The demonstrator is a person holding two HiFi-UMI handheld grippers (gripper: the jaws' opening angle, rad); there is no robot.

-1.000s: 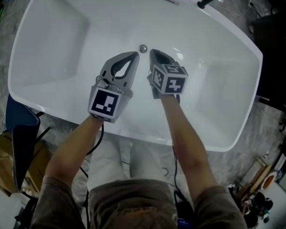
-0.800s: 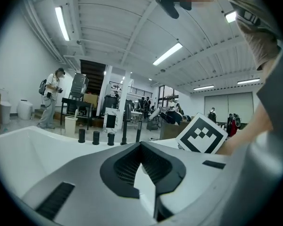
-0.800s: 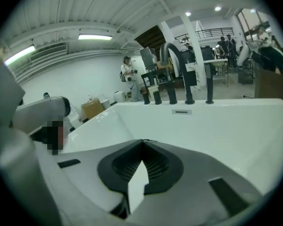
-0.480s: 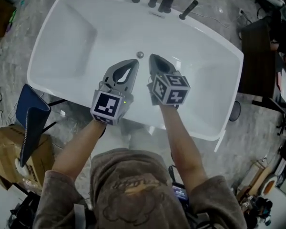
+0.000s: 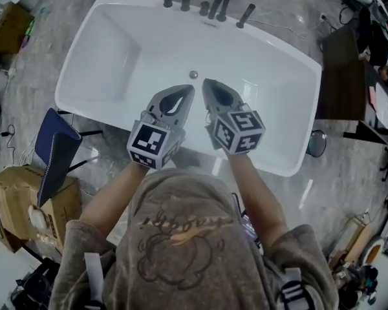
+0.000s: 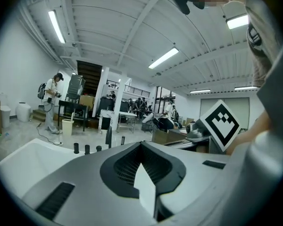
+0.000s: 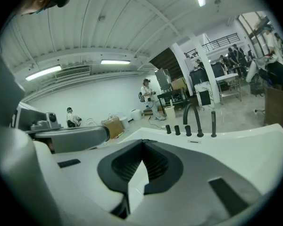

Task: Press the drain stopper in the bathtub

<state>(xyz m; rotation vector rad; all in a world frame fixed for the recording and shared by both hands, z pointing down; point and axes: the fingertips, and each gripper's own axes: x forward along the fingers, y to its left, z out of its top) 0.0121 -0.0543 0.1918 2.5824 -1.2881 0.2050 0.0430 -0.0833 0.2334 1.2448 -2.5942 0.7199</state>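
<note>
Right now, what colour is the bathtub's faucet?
The faucet is black; the head view shows it best.

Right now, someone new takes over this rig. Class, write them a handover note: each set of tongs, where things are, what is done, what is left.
Left tongs: shut, holding nothing, held above the near side of the bathtub.
Right tongs: shut, holding nothing, close beside the left.
Drain stopper: on the bathtub floor, just beyond both tips in the head view; nothing touches it. Taps stand on the far rim.
Done: the pictures do not show whether the stopper has been pressed.
Left: probably lower one set of tongs onto the stopper and press.
</note>
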